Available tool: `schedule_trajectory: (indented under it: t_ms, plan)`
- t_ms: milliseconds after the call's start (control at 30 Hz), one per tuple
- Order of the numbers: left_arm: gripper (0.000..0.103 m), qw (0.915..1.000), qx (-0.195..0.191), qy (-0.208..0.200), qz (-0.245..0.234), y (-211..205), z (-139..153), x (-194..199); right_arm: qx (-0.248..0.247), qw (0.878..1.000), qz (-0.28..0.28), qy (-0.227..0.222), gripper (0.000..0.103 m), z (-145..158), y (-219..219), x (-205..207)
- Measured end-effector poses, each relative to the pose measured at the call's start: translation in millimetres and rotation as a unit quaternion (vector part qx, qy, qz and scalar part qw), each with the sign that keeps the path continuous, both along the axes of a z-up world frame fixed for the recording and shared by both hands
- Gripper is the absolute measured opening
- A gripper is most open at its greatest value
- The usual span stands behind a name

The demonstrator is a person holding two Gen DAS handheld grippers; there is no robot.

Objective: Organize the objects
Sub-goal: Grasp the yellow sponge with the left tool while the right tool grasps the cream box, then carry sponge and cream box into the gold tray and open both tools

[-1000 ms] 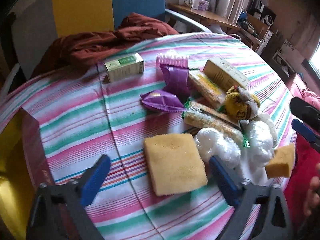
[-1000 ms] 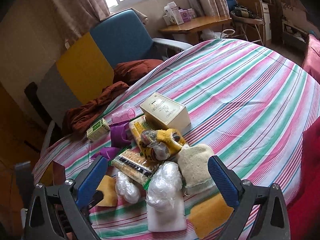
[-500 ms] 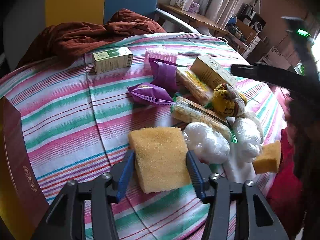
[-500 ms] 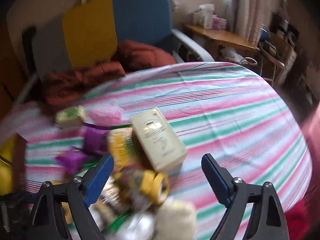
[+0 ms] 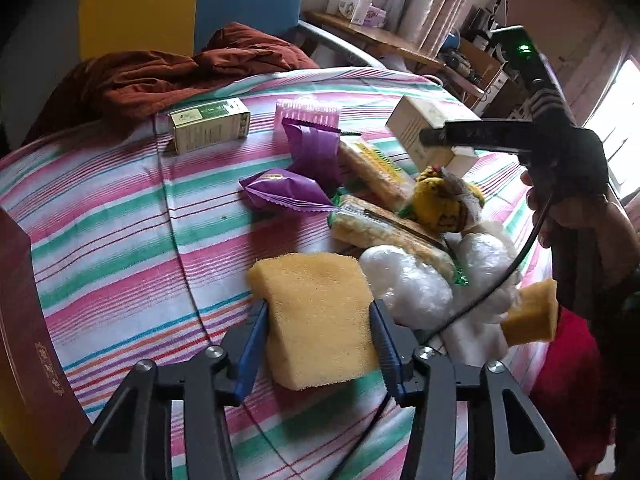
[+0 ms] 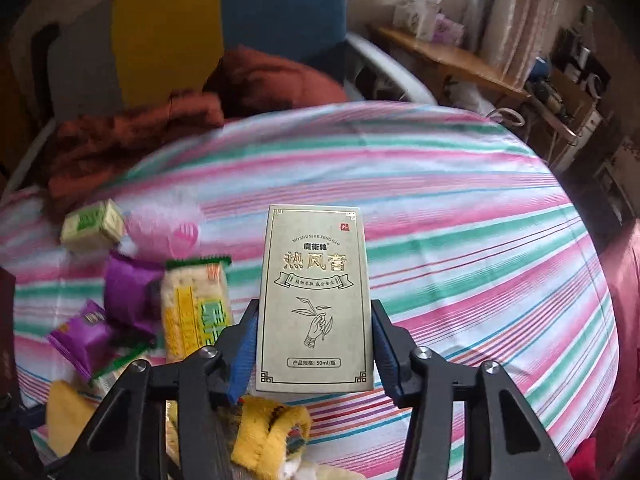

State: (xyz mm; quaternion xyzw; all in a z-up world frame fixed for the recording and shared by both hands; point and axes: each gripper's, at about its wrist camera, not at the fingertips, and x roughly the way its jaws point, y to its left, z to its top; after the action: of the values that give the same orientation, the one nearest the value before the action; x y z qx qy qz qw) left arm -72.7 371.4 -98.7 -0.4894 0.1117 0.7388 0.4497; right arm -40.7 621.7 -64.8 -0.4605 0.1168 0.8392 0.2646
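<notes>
My left gripper is shut on a large yellow sponge lying on the striped tablecloth. My right gripper is shut on a cream box with gold print; it also shows in the left wrist view, held over the pile. The pile holds purple snack packets, cracker packs, a yellow plush toy, white plastic-wrapped bundles and a small sponge piece.
A green-and-cream small box and a pink ridged item lie at the back. A dark red box stands at the left edge. A rust-red cloth lies on the chair behind the table.
My left gripper closed on the large sponge. My right gripper moved forward over the pile and closed on the cream box.
</notes>
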Motion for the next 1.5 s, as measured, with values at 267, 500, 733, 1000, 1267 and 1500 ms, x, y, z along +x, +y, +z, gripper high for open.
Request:
schedule_trajectory:
  t_ms: [267, 500, 733, 1000, 1267, 1500]
  plan:
    - [0.05, 0.9986, 0.052, 0.006, 0.011, -31.8, 39.1, 11.6, 0.003, 0.996, 0.0, 0.092, 0.051, 63.6, -16.7, 28.4]
    - [0.051, 0.9937, 0.079, 0.024, 0.076, -109.2, 75.2, 15.0, -0.023, 0.988, 0.088, 0.128, 0.051, 92.6, -91.1, 32.5]
    - [0.052, 0.9766, 0.069, 0.048, 0.198, -227.7, 83.9, 2.5, -0.08, 0.968, 0.199, 0.132, 0.051, 94.3, -192.7, 8.0]
    - [0.059, 0.9534, 0.022, 0.051, 0.297, -333.6, 58.3, 6.6, -0.148, 0.941, 0.291, 0.094, 0.051, 64.4, -311.0, -45.8]
    - [0.079, 0.9313, 0.026, 0.037, 0.361, -386.9, 46.5, 13.9, -0.223, 0.92, 0.313, 0.084, 0.057, 40.5, -398.4, -105.2]
    - [0.081, 0.9251, 0.037, 0.051, 0.374, -399.6, 50.7, 16.7, -0.209, 0.921, 0.322, 0.066, 0.063, 30.0, -417.4, -100.4]
